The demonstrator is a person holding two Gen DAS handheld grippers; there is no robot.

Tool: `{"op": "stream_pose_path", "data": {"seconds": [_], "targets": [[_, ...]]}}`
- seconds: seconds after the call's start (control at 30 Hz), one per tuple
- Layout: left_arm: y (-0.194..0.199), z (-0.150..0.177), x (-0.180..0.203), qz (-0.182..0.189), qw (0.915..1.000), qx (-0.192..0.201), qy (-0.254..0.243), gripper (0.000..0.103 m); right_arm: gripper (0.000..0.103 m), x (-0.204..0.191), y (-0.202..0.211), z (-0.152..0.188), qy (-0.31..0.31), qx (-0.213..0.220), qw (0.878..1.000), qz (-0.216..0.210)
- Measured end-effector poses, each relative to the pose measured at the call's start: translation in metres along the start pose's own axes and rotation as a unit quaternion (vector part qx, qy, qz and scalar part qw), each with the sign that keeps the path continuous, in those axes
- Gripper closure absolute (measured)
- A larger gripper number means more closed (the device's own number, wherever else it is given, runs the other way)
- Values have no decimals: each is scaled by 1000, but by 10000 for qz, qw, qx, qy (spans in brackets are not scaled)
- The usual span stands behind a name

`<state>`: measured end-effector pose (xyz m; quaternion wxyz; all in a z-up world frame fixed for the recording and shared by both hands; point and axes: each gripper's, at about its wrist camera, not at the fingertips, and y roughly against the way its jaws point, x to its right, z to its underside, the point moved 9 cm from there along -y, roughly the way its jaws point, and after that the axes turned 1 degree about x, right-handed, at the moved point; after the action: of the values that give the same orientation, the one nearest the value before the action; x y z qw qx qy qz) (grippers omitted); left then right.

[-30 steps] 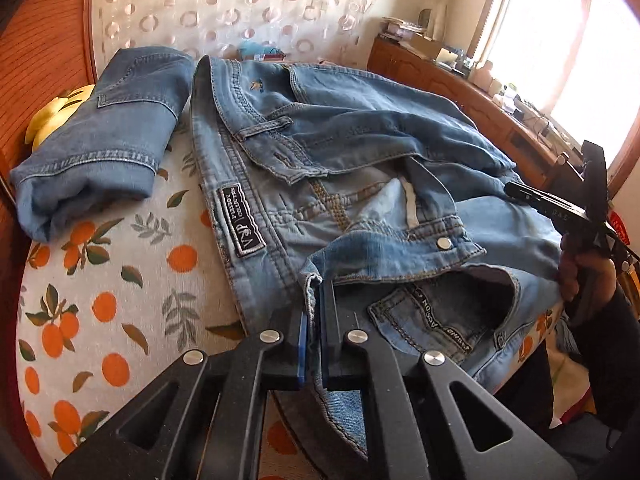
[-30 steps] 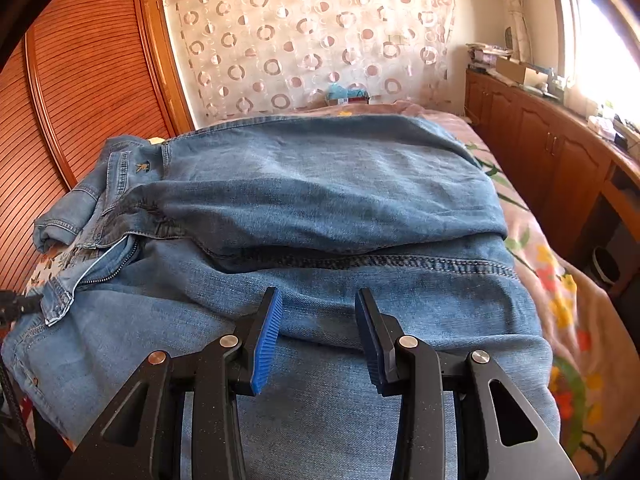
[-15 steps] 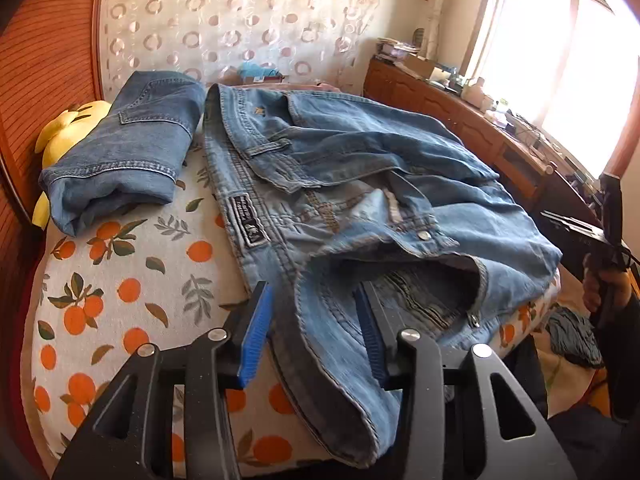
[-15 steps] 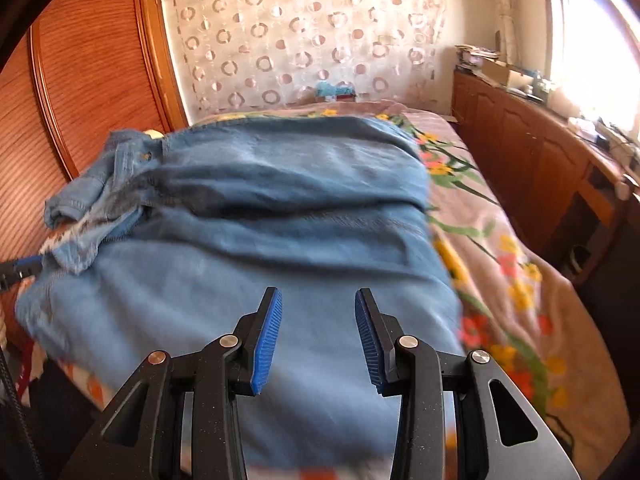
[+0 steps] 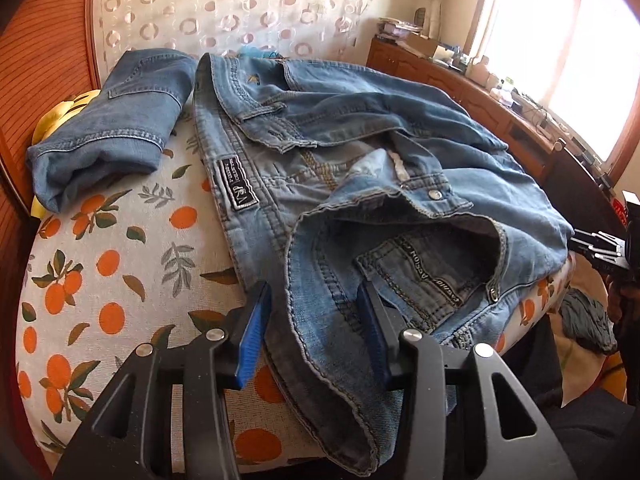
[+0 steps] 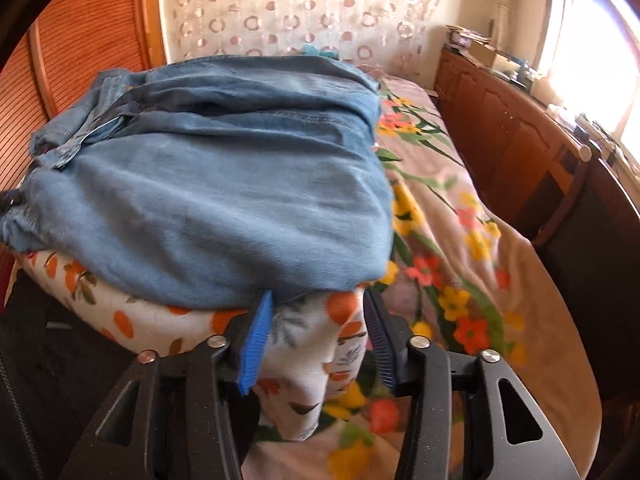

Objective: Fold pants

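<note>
Left gripper sits bottom centre, jaws apart around the jeans waistband without pinching it. Right gripper is opening, nothing but orange-print sheet between its pads, denim edge just above. Jeans sprawl mid-frame; another folded pair upper left.
</note>
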<state>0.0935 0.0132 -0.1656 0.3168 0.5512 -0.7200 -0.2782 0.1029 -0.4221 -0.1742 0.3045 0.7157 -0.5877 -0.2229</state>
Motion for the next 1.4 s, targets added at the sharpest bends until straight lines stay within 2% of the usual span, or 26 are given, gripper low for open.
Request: {"op": "stream_pose_path", "data": {"seconds": [0.23,0.27,0.3,0.37,0.4,0.47,0.67,0.77,0.93,1.03,1.2,1.4], "targets": [[-1,1,0,-50,10000,7,-80,57,53,12,-12,-10,-263,239,9992,158],[-1,1,0,-55,9999,8,-85,57,56,11,-14,-9,-294,285,9990,170],[-1,1,0,-55,9999,10,-87,57,73,11,-14,-12,-313,360,9987,165],[-1,1,0,-57,9999,10,-86,57,90,7,-14,-13,-301,412,9987,51],[-1,1,0,-63,9999,7,-99,57,95,6,-12,-13,-284,412,9987,41],[-1,1,0,-50,10000,4,-81,57,96,5,-2,-14,-257,493,9985,-7],[-1,0,0,11,10000,-18,-56,57,97,5,65,-34,-53,833,9965,-78],[-1,0,0,12,10000,-23,-55,57,97,-1,87,-30,167,675,9976,-31],[-1,0,-1,30,10000,-21,-57,57,95,4,75,3,-81,90,9997,-203],[-1,1,0,2,10000,-27,-91,57,84,12,71,14,-230,-34,9994,-237],[2,3,2,-77,9999,-8,-101,57,74,22,82,-1,-388,250,9989,-107],[14,9,4,-18,9999,67,-113,57,74,-13,59,-34,-229,574,9979,-196]]}}
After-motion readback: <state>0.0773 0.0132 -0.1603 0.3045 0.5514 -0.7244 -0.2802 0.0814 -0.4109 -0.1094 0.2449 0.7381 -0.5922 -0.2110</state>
